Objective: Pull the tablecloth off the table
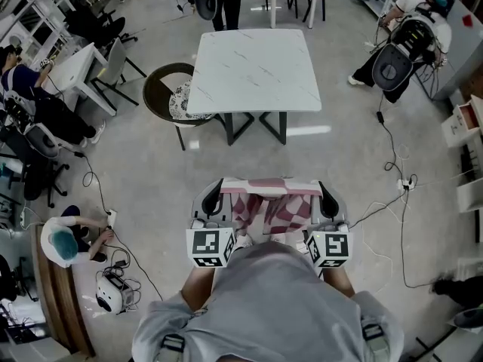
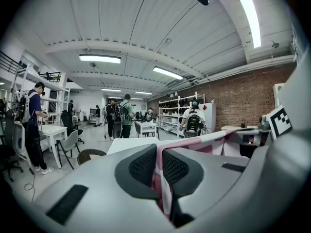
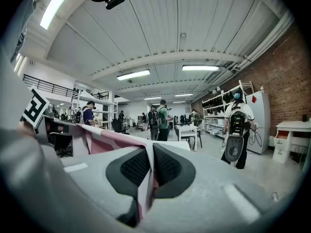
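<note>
Left gripper (image 2: 158, 165) and right gripper (image 3: 149, 166) are each pinching the tablecloth's (image 1: 268, 206) top edge | cloth is hanging stretched between them, pink-and-white checked | well apart from the white table (image 1: 253, 70)

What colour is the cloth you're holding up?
The tablecloth is checked pink, white and dark red. It shows best in the head view.

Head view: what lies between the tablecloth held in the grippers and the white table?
Only bare grey floor lies between the tablecloth and the white table, past its dark legs; the head view shows it.
</note>
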Demonstrator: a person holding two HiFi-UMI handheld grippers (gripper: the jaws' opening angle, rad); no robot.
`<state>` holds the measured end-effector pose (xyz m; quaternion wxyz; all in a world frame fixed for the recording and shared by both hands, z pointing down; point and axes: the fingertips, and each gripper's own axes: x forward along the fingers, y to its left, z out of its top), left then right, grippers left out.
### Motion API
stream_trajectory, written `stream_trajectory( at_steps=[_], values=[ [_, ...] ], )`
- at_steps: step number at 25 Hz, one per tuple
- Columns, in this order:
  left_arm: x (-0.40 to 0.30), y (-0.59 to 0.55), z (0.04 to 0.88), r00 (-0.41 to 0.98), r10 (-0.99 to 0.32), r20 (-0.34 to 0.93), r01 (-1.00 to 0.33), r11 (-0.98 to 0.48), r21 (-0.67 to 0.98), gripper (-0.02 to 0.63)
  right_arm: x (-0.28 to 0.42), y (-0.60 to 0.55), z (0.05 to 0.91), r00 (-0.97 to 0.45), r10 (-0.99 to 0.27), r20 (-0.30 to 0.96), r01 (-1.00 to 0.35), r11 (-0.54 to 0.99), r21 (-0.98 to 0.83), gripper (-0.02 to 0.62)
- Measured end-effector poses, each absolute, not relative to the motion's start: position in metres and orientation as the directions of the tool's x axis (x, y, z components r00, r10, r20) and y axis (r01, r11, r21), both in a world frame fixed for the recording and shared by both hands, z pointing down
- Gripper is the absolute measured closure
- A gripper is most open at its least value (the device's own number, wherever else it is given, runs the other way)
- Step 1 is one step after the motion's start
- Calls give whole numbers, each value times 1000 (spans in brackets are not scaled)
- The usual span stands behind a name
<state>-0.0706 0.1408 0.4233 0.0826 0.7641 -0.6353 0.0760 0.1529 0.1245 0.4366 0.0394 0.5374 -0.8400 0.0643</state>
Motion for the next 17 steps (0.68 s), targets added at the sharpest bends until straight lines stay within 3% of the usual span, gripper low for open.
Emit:
stream_trajectory(
  at_steps=[17],
  values=[
    [-82, 144, 420, 175, -960, 219, -985, -171, 37, 600, 141, 127, 432, -435, -887, 152, -900, 433, -46, 586]
  ],
)
